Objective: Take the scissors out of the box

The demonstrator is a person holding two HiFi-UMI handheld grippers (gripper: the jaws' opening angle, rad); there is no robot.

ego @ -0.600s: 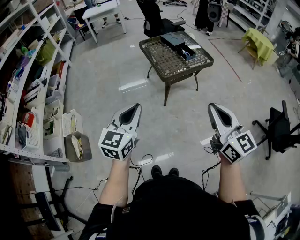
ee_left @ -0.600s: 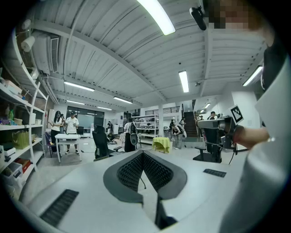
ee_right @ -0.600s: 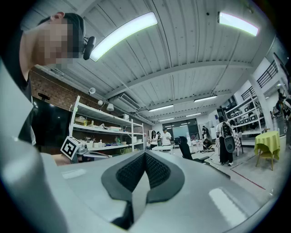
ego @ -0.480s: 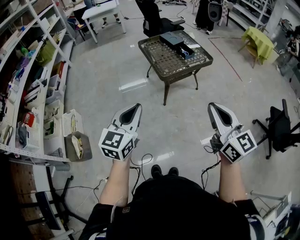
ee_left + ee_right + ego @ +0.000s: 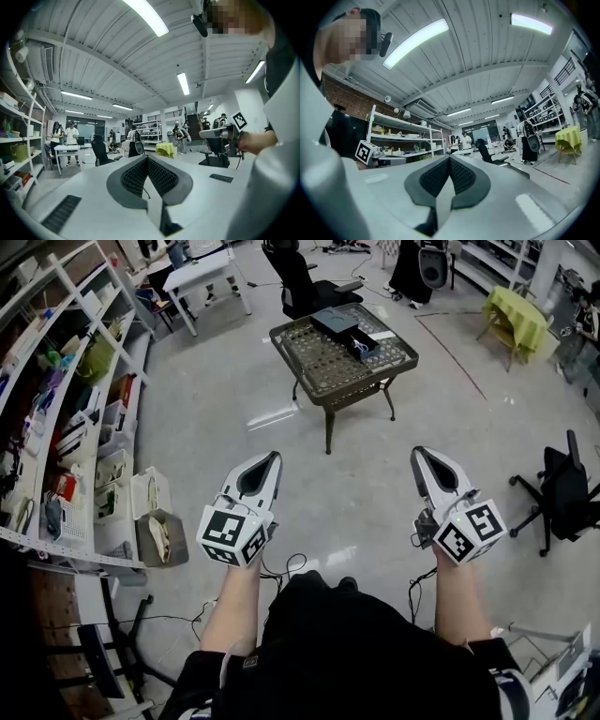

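Note:
Far ahead in the head view, a dark open box [image 5: 361, 341] lies on a wicker-topped table [image 5: 323, 362], with the blue-handled scissors [image 5: 360, 346] inside it and a dark lid [image 5: 335, 322] beside it. My left gripper [image 5: 273, 457] and right gripper [image 5: 419, 454] are held out in front of me above the floor, well short of the table. Both are shut and hold nothing. In each gripper view the dark ribbed pads [image 5: 147, 174] [image 5: 450, 176] meet at the tips.
Shelving [image 5: 66, 418] with bins and clutter lines the left side. A white bin [image 5: 150, 493] and a bag stand on the floor by it. Office chairs [image 5: 562, 488] are at the right and one stands behind the table [image 5: 300, 282]. People stand far off near a white desk [image 5: 202, 273].
The head view has shifted a little, so the table and box now sit slightly higher and further left. Both grippers keep the same pose, shut.

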